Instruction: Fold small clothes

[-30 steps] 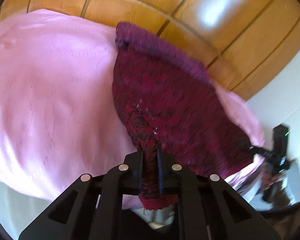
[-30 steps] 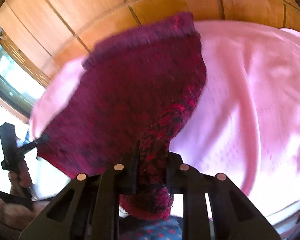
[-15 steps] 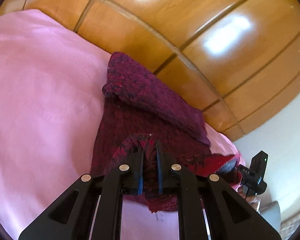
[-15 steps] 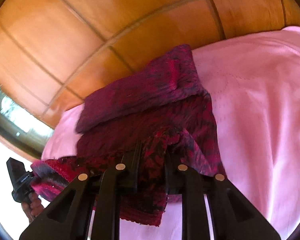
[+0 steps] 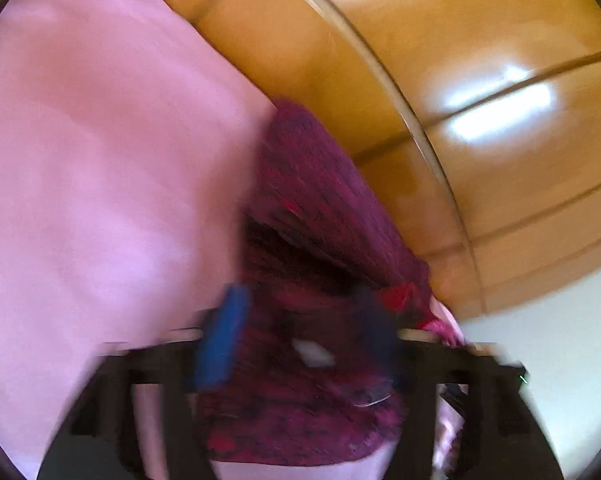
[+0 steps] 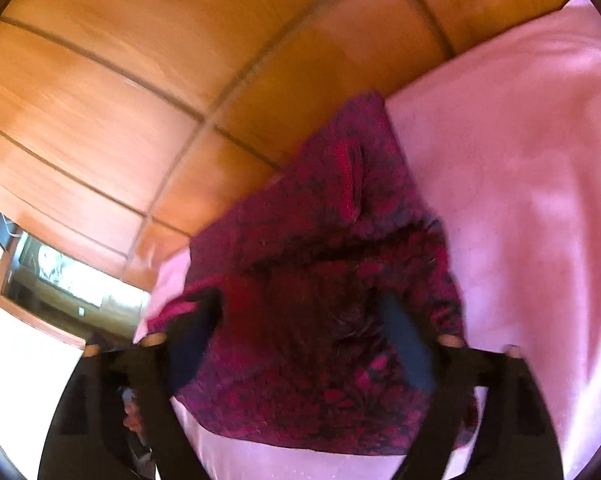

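Observation:
A dark red and maroon knitted garment point(image 5: 320, 216) lies doubled over on the pink bedsheet point(image 5: 100, 168). My left gripper point(image 5: 296, 340) is open just above its near part, fingers spread wide to either side of the cloth, one blue pad point(image 5: 220, 340) showing; this view is motion blurred. In the right wrist view the same garment point(image 6: 332, 208) lies folded with its near edge toward me. My right gripper point(image 6: 300, 336) is open over it, fingers point(image 6: 404, 340) apart and holding nothing.
A wooden panelled wall or headboard point(image 5: 440, 80) runs behind the bed and also shows in the right wrist view point(image 6: 140, 80). A framed mirror or window point(image 6: 60, 276) is at the far left. A white wall point(image 5: 540, 340) is at the right.
Both grippers carried the garment's near edge forward over itself and let go. Both now stand open above the folded cloth.

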Demonstrator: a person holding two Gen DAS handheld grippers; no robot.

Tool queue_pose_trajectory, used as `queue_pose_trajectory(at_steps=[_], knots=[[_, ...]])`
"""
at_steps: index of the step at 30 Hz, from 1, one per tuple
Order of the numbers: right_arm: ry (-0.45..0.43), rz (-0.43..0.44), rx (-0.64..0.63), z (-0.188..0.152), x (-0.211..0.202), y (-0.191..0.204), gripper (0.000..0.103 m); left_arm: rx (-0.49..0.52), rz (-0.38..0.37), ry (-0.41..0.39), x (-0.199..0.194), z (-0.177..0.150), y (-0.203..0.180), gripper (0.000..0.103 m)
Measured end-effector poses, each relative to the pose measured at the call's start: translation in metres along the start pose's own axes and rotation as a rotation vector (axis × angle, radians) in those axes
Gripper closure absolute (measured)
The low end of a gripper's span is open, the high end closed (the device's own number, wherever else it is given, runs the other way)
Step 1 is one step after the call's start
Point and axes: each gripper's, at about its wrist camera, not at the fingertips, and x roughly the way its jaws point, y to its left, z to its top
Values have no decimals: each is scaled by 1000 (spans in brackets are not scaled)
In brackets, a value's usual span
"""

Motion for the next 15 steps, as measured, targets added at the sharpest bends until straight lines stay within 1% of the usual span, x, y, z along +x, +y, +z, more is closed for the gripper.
queue_pose_trajectory(at_steps=[1,3,4,5,6,7,8,10,12,13,14,15], knots=[[-21,-2,-14,-2,-9,-1,14,-4,1,-27,-9,-1,4,21],[-27,-25,-43,-9,-25,-5,14,-11,-22,-20,-22,-4,17,21],[-28,-46,-58,-15,-31,-7,14,-8,-17,-26,-27,-8,21,21],[-25,-81,-89,-24,-37,-10,14,22,-11,-24,-33,-16,25,21],[-20,-105,-115,-30,-38,-11,14,47,-8,-10,-33,-22,25,21],[-6,-148,-163,-39,-38,-12,15,74,-7,11,-33,-30,25,21],[16,-187,-205,-48,-35,-10,17,97,-11,33,-31,-39,25,21],[59,-256,-286,-64,-22,-6,27,156,-19,77,-24,-60,21,21],[86,-331,-346,-73,1,-3,31,193,4,95,-13,-71,16,23],[90,-383,-370,-77,11,-1,33,213,12,109,-6,-76,11,31],[87,-408,-378,-77,15,-1,35,230,21,124,-2,-79,8,51],[77,-420,-377,-75,17,0,45,253,79,124,5,-81,3,62]])
